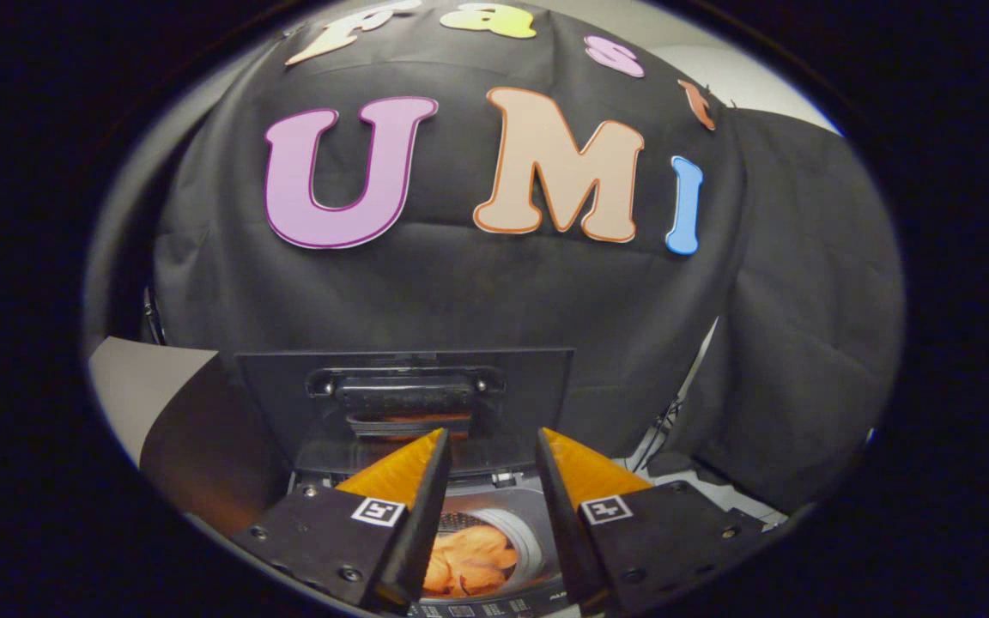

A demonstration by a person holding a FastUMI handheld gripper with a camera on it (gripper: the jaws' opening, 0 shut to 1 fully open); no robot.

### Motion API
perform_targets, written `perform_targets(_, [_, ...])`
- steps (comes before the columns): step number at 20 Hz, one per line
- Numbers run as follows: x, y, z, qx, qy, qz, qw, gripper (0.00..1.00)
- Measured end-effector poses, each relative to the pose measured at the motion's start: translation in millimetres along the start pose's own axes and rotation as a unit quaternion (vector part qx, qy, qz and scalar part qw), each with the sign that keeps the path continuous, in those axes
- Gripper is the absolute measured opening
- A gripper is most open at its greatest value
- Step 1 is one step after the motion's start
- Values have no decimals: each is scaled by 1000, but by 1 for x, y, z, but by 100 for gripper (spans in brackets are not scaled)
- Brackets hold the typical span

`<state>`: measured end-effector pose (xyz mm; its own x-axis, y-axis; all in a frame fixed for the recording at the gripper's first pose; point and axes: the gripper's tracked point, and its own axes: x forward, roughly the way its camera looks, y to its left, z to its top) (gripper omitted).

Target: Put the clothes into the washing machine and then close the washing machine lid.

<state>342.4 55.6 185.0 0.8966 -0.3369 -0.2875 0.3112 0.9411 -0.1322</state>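
Note:
My gripper [491,446] hangs above a top-loading washing machine [507,498], open, with nothing between its fingers. Down in the gap between the fingers I see the drum, and an orange garment [470,560] lies crumpled inside it. The machine's dark lid [404,399] stands upright at the back of the opening, just beyond the fingertips, its handle recess facing me.
The black booth cloth hangs close behind the lid and drapes down on the right. A pale wall and floor patch [138,378] shows to the left of the machine. Cables [662,429] trail down right of the lid.

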Motion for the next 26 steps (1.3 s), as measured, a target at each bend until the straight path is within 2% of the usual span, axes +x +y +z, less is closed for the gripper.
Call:
perform_targets(4, [-11,-8,7,0,-27,2,1000,60])
perform_targets(6, [-16,-13,10,0,-43,2,999,65])
perform_targets(9, [-24,-23,10,1,-60,5,998,77])
perform_targets(15, [-44,-51,12,-16,-101,3,995,77])
perform_targets(20, [-54,-71,-4,-13,-104,9,994,78])
perform_targets(26, [-67,-94,-25,10,-113,33,993,86])
